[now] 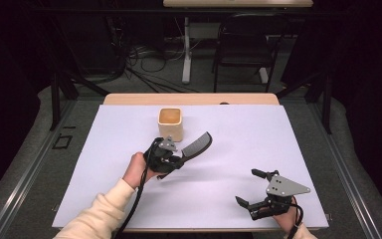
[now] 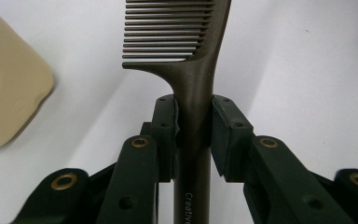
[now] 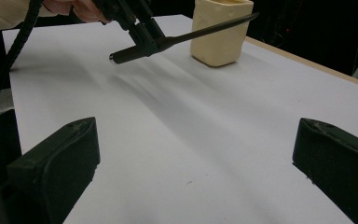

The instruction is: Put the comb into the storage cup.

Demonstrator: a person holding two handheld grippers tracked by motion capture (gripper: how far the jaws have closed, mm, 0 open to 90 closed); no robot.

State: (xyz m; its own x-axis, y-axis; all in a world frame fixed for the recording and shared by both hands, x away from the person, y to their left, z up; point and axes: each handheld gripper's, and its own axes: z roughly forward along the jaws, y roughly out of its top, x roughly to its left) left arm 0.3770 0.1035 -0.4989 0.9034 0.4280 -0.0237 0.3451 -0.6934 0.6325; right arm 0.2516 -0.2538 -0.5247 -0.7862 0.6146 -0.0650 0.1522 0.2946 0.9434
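Right tongs (image 1: pixel 251 188) sit apart and idle; my left tongs (image 1: pixel 178 158) are clamped on the comb (image 1: pixel 197 145), whose teeth end points just past the cup (image 1: pixel 170 124).

The person wore a cream knitted sleeve (image 1: pixel 99 211). Both grippers were matt black, with brass-ringed pivot holes and blocky pads; the right gripper (image 1: pixel 253 188) carried a grey three-cornered plate (image 1: pixel 284 185) dotted with screws. Black cables (image 1: pixel 135 199) trailed back.
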